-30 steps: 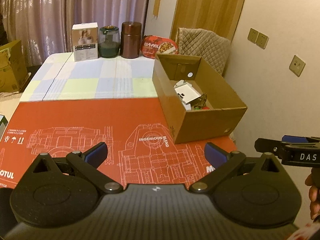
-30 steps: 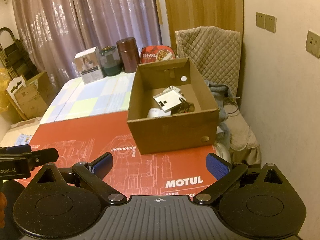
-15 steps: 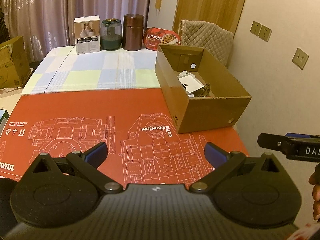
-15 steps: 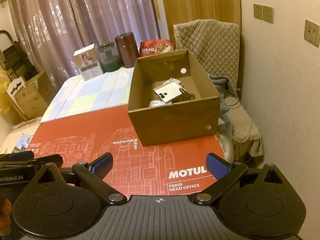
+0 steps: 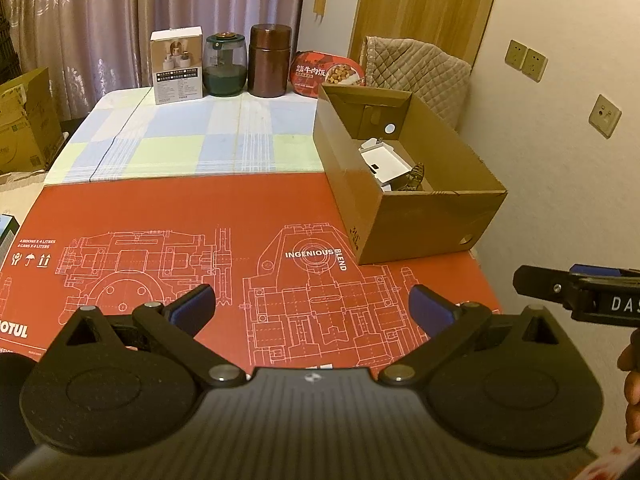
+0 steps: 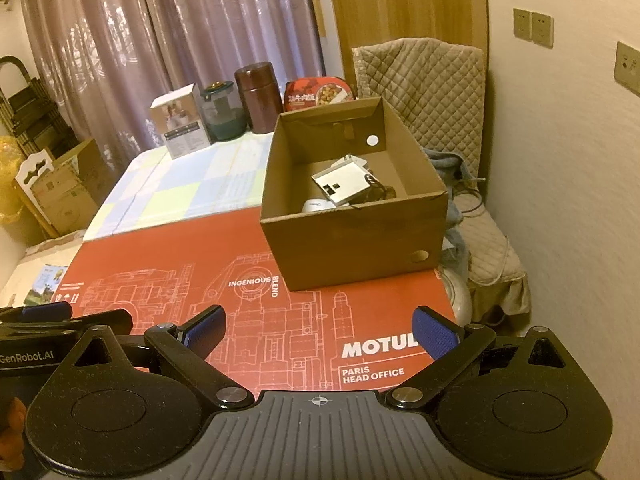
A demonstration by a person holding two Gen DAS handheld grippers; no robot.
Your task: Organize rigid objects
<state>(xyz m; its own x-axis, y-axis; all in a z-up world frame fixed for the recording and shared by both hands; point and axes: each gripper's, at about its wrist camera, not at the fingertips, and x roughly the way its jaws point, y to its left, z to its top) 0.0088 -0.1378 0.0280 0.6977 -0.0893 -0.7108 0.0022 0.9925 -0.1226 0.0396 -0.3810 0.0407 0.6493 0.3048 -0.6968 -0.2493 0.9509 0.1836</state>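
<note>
A: State the condition of both grippers.

B: The left gripper (image 5: pixel 312 306) is spread wide and holds nothing. The right gripper (image 6: pixel 319 331) is likewise spread and empty. Both hover low in the frame over the red mat (image 5: pixel 168 208).

A: Locate the task items.

B: The cardboard box (image 6: pixel 352 236) stands at right of centre on the mat. Inside it lie a white flat box (image 6: pixel 342 182) and a dark object (image 5: pixel 414 176) too small to identify. Along the far table edge, upper centre of the frame, stand a white carton (image 5: pixel 176 66), a glass jar (image 5: pixel 224 66), a brown canister (image 5: pixel 269 62) and a red food pack (image 5: pixel 328 72).

A: Handling properties?

B: The carton probably is light and stiff; grip across its narrow sides. The jar is likely heavy, smooth and breakable; grip its body low. The canister appears rigid and slick; grip mid-height.

A: Differences between views?

B: The right wrist view shows a pale rounded item (image 6: pixel 316 205) against the near box wall, and the chair (image 6: pixel 432 92) seat. The left wrist view hides that item but shows the jar's dark contents clearly.
</note>
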